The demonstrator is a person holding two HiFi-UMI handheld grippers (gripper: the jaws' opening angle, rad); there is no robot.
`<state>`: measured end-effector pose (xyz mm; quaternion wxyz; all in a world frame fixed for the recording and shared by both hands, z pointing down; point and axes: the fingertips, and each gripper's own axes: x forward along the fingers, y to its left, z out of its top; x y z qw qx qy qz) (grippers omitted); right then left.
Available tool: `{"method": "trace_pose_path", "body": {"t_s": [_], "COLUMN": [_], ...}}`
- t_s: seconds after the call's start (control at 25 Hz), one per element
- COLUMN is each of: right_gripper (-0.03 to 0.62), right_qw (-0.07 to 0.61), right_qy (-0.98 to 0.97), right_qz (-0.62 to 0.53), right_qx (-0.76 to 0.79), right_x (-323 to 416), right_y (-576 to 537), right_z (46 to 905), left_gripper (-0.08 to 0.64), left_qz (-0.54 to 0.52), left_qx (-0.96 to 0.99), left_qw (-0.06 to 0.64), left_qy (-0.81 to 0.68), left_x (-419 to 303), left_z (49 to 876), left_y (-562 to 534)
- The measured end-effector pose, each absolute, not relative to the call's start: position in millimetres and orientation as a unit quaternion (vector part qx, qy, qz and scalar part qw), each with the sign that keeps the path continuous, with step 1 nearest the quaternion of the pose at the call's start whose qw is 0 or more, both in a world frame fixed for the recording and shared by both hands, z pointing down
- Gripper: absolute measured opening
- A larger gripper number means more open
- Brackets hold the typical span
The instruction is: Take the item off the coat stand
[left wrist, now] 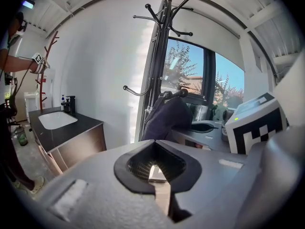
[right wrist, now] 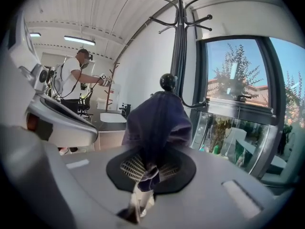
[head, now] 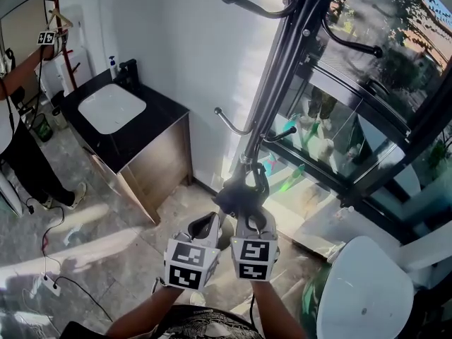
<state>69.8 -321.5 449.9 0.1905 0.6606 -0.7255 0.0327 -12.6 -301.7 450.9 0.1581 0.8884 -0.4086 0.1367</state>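
Step in hand: grasp made, lift-off not yet done. The right gripper (right wrist: pixel 142 178) is clamped on the lower fold of the dark cloth (right wrist: pixel 157 120). The cloth hangs from a ball-tipped hook (right wrist: pixel 167 81) low on the coat stand (head: pixel 282 76). The left gripper (left wrist: pixel 157 175), just to the left, has its jaws together with nothing between them. Next move, as judged: raise the cloth over the ball tip, then draw it toward the near side, clear of the pole.

One black coat stand (head: pixel 279 83), one dark cloth (right wrist: pixel 157 123), two grippers, the left gripper (head: pixel 207 226) and the right gripper (head: pixel 249 205), one dark-topped cabinet (head: pixel 152 157), one white sink (head: pixel 111 107), one black tap (head: pixel 128 69), one soap bottle (head: pixel 112 66), one reddish stand (left wrist: pixel 45 66), one other person (head: pixel 21 140)
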Motion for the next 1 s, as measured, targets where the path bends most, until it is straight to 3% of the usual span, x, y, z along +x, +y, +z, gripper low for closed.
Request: {"method": "trace_pose_path", "body": {"t_s": [1.0], "right_gripper": [0.021], "right_qw": [0.151], "right_qy": [-0.750], "right_qz": [-0.007], "right_qx": [0.644], "right_x": [68.8], "right_y": [-216.5], "right_z": [412.0], "left_gripper": [0.000], "left_qz": [0.106], "left_qx": [0.876], "left_qw": [0.140], "left_qy": [-0.449], "left_x": [-10.8], "left_z": [430.9], "left_y": [-224.9]}}
